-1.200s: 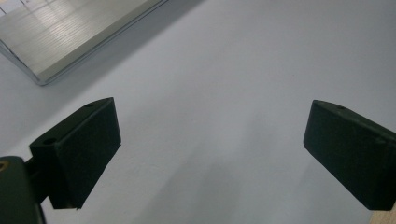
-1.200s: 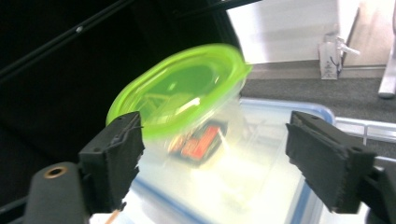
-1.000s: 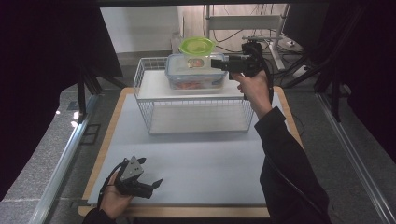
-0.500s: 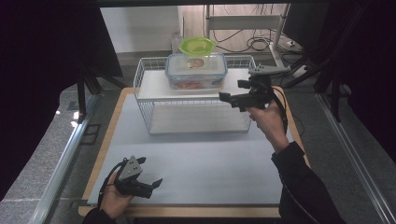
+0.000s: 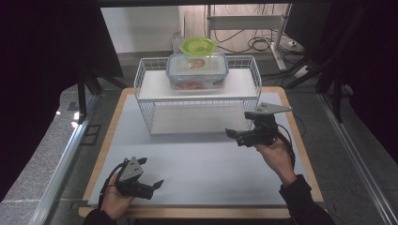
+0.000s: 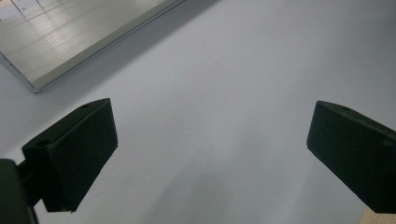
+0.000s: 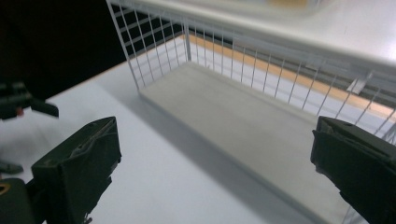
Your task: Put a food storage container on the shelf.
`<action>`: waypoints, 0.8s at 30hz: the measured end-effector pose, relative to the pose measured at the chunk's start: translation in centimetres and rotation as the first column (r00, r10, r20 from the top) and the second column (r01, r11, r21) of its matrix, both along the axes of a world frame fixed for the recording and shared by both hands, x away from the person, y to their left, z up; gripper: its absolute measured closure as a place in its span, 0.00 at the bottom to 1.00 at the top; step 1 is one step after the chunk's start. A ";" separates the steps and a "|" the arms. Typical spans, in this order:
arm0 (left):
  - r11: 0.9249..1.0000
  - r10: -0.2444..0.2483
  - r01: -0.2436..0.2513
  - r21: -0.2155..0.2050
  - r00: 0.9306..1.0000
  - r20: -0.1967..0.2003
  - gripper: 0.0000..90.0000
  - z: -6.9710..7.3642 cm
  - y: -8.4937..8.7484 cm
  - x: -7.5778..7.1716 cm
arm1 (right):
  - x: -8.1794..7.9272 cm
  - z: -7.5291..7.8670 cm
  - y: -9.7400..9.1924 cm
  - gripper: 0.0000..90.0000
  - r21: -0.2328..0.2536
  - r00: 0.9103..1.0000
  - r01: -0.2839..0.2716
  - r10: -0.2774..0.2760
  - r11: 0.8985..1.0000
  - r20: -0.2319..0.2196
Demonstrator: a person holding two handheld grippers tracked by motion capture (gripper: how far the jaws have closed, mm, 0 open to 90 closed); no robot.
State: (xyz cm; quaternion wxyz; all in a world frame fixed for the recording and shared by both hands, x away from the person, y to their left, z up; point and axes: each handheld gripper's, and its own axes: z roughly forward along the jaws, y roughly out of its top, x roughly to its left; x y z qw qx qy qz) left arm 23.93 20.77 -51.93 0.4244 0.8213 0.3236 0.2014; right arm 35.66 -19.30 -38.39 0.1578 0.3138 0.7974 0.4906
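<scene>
A clear lidded food container with red and pale contents stands on the top shelf of a white wire rack. My right gripper hovers in front of the rack's right end, pointing left, well below and apart from the container. Its jaws have just been opening and stand wide with nothing between them. In the right gripper view my right gripper faces the rack's lower shelf. My left gripper rests open near the table's front left corner. In its own view my left gripper has bare table between its jaws.
A green bowl sits right behind the container. The rack stands at the back of a pale mat on a wood-edged table. Cables and a metal frame lie beyond the table. Dark curtains flank both sides.
My right gripper has come away from the container on the top shelf, moving down and toward the front right. The container stays on the rack. My left gripper has not moved.
</scene>
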 end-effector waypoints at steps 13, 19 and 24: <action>1.000 -0.005 0.005 0.019 1.000 0.006 0.02 -0.1 -0.2 -0.1 | -2.8 -5.5 -2.3 0.02 -0.016 0.999 0.004 -0.004 1.000 -0.032; 1.000 -0.006 0.006 0.021 1.000 0.007 0.02 -0.1 -0.2 -0.1 | -4.0 -7.6 -2.8 0.00 -0.064 0.999 0.016 -0.018 0.998 -0.040; 1.000 -0.004 0.004 0.025 1.000 0.007 0.02 -0.1 -0.2 -0.1 | -4.9 -9.0 -3.2 0.00 -0.104 0.998 0.031 -0.036 0.994 -0.044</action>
